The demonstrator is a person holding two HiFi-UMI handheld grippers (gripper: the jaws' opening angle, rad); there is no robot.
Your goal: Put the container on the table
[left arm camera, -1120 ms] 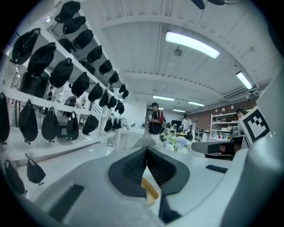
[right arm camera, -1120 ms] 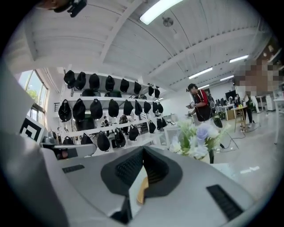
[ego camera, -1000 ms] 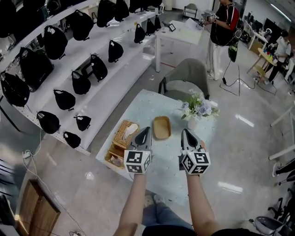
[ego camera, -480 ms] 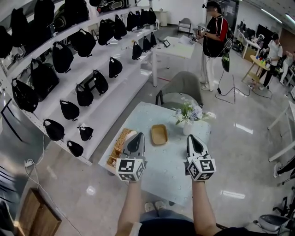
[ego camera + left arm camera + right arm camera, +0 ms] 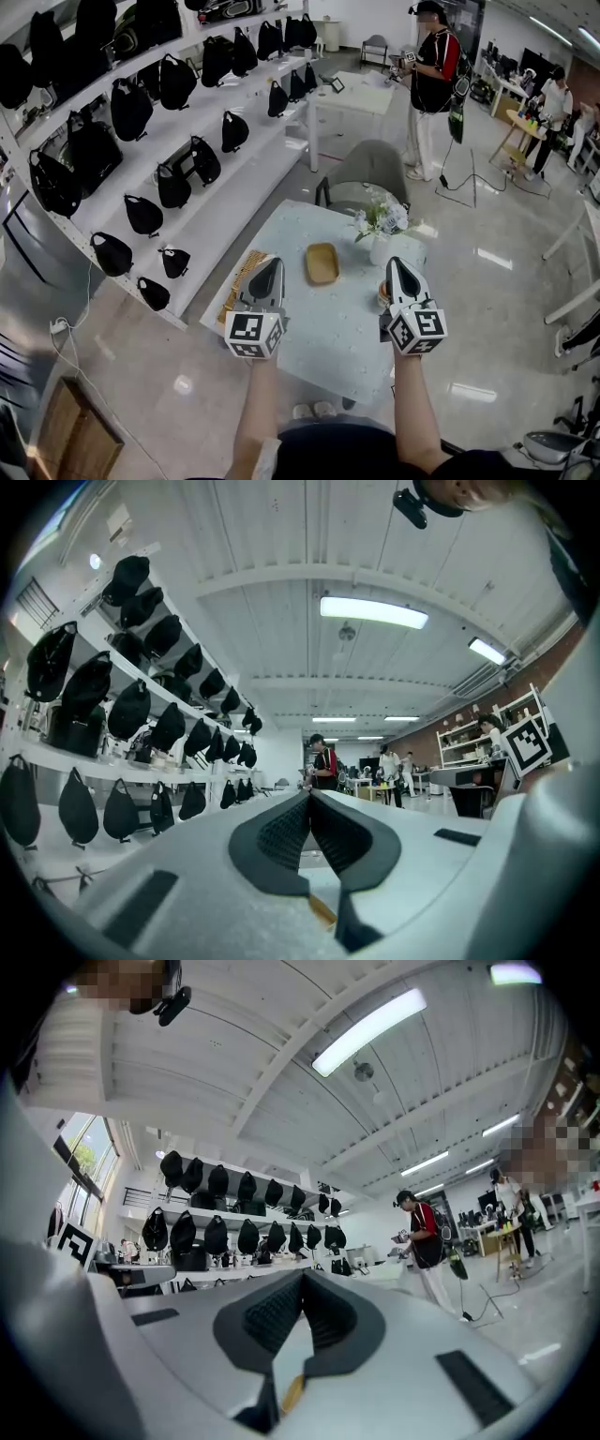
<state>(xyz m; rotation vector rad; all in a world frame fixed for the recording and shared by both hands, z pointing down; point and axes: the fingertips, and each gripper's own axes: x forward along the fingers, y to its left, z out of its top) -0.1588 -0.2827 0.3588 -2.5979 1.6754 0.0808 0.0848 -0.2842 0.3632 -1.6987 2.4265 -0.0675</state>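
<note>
A shallow wooden container (image 5: 322,263) lies on the pale blue table (image 5: 328,328), near its middle. Both grippers are held high over the near part of the table and point level into the room. My left gripper (image 5: 273,262) is shut and empty, to the left of the container. My right gripper (image 5: 397,262) is also shut and empty, to the container's right. In the left gripper view the pads (image 5: 309,795) meet with nothing between them. The right gripper view shows its pads (image 5: 303,1275) pressed together too. Neither gripper view shows the table.
A wicker basket (image 5: 242,277) sits at the table's left edge, partly behind the left gripper. A vase of flowers (image 5: 380,225) stands at the far right, a grey chair (image 5: 370,169) behind it. Shelves of black bags (image 5: 169,112) run along the left. A person (image 5: 431,75) stands farther off.
Both grippers have risen and drawn a little apart, still shut. The table and container now look smaller and lower in the head view.
</note>
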